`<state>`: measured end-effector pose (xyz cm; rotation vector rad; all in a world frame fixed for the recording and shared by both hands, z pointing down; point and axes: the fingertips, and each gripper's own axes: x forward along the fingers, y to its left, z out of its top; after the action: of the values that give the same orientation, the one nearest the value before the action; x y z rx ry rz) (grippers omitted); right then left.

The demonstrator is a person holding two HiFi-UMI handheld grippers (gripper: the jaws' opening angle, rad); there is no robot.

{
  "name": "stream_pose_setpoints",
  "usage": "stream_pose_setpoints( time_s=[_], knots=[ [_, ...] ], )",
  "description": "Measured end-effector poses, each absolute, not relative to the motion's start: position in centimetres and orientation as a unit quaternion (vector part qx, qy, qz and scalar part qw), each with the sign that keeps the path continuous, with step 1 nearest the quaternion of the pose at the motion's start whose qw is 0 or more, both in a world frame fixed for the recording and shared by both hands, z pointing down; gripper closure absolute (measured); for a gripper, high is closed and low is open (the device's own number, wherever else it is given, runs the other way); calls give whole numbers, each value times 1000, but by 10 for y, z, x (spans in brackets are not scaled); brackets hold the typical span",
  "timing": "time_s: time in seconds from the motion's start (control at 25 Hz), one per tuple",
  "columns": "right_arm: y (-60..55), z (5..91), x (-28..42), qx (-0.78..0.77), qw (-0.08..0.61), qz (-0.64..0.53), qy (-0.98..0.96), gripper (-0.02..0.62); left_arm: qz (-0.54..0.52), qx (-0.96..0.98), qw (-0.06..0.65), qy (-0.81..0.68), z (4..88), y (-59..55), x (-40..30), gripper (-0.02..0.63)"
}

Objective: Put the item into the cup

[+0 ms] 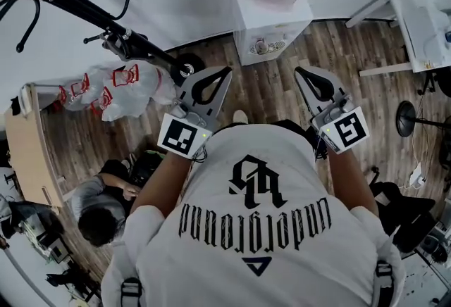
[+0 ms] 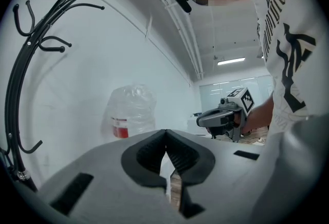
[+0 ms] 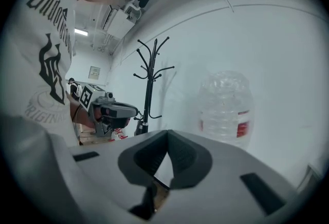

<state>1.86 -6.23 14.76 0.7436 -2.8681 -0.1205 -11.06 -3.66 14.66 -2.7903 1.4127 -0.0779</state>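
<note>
Cup and item: neither shows in any view, so their place relative to the jaws cannot be told. Head view: the left gripper [image 1: 223, 74] and right gripper [image 1: 301, 73] lie level, side by side and well apart, above the wooden floor [image 1: 271, 94], both pointing toward the water dispenser [image 1: 271, 27] at the white wall, with the coat rack [image 1: 84, 6] to the left and a white desk [image 1: 416, 17] to the right. Left gripper view and right gripper view: each pair of jaws is clenched tip to tip on nothing, with free air ahead as far as the water bottle [image 2: 131, 110] against the wall.
</note>
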Motion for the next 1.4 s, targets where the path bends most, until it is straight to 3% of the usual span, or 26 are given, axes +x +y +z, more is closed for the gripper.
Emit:
stream_pose_setpoints(
  time_s=[0.36,1.04,1.4],
  knots=[
    [-26,135,64,249,64,-41,-966,589,-31,-885,7,465,139,-2,-75,600],
    [132,158,241,217,58,-22,-974,589,-20,-862,22,507,150,152,92,600],
    [200,158,294,214,54,-23,-975,589,-25,-863,38,504,139,221,142,600]
  ],
)
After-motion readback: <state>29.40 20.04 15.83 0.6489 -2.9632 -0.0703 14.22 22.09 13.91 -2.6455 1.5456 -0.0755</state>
